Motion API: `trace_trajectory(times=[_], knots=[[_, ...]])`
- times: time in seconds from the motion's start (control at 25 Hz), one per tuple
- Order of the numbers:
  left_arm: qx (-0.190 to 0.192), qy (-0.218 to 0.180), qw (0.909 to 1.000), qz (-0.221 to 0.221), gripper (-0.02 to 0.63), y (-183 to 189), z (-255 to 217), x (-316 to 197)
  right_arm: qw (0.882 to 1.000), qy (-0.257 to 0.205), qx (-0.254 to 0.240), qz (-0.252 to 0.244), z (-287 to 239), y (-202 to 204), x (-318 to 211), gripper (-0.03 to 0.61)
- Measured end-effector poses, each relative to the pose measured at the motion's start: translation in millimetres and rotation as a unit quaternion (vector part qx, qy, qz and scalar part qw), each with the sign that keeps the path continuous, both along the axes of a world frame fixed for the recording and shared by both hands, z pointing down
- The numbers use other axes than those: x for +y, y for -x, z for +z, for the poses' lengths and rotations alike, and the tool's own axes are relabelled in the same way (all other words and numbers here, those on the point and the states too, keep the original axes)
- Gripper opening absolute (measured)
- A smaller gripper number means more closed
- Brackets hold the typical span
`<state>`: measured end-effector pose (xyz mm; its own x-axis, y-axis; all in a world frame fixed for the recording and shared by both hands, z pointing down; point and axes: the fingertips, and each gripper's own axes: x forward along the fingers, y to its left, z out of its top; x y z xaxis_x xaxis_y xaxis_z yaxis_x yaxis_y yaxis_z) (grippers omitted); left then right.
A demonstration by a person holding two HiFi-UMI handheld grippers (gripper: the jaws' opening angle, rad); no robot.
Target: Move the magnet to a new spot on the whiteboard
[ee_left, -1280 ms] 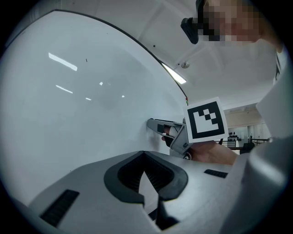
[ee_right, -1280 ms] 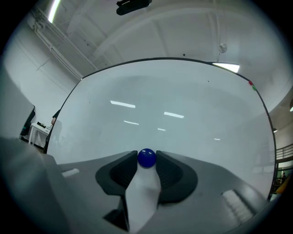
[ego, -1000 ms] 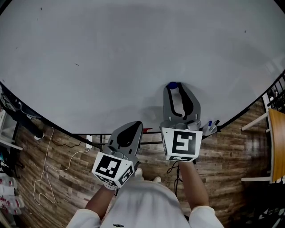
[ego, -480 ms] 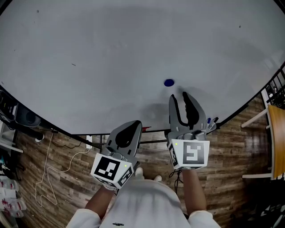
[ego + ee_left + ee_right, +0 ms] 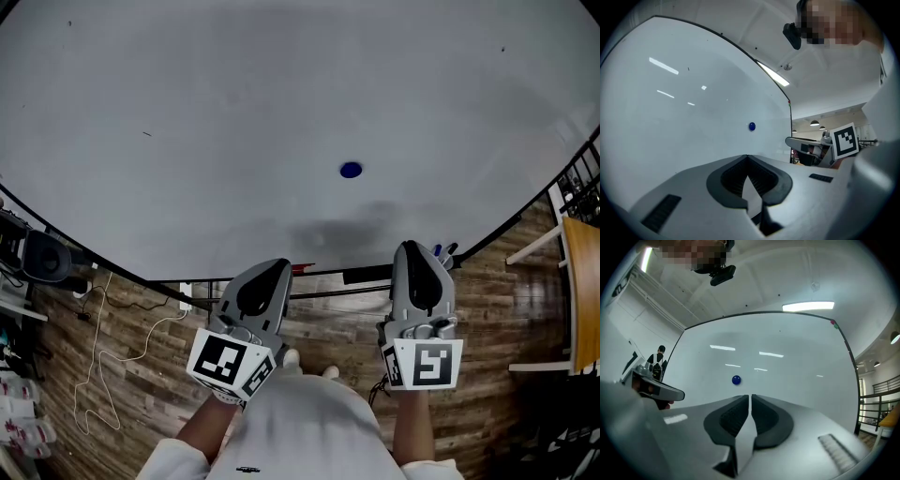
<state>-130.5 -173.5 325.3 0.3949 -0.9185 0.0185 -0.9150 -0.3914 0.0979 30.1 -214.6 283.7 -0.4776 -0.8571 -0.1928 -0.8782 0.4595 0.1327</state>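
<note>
A small round blue magnet (image 5: 351, 170) sticks to the big whiteboard (image 5: 216, 103), alone, with nothing touching it. It shows too in the left gripper view (image 5: 752, 126) and in the right gripper view (image 5: 736, 379), just above the jaw tips. My right gripper (image 5: 413, 246) is drawn back below the board's lower edge, well apart from the magnet. Its jaws are closing, with only a thin slit left (image 5: 750, 396) and nothing between them. My left gripper (image 5: 272, 267) hangs beside it, lower left, jaws together (image 5: 747, 157) and empty.
Markers (image 5: 442, 251) lie on the board's ledge just right of the right gripper. A wooden chair (image 5: 581, 300) stands at the far right. A white cable (image 5: 103, 366) trails over the wooden floor at left, near a dark device (image 5: 47, 253).
The right gripper let go of the magnet, pulled back down off the board and brought its jaws together. The magnet stayed on the board. The left gripper barely moved.
</note>
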Motion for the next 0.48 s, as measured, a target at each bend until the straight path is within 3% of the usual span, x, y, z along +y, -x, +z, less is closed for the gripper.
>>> trace_trajectory(times=[0.16, 0.48], knots=[[-0.002, 0.002, 1.0000, -0.005, 0.000, 2, 4, 2, 1.000, 0.005, 0.012, -0.003, 17, -13, 10, 0.018], [0.000, 0.000, 0.9999, -0.013, 0.000, 6, 10, 9, 0.999, 0.034, 0.012, 0.039, 49, -54, 23, 0.012]])
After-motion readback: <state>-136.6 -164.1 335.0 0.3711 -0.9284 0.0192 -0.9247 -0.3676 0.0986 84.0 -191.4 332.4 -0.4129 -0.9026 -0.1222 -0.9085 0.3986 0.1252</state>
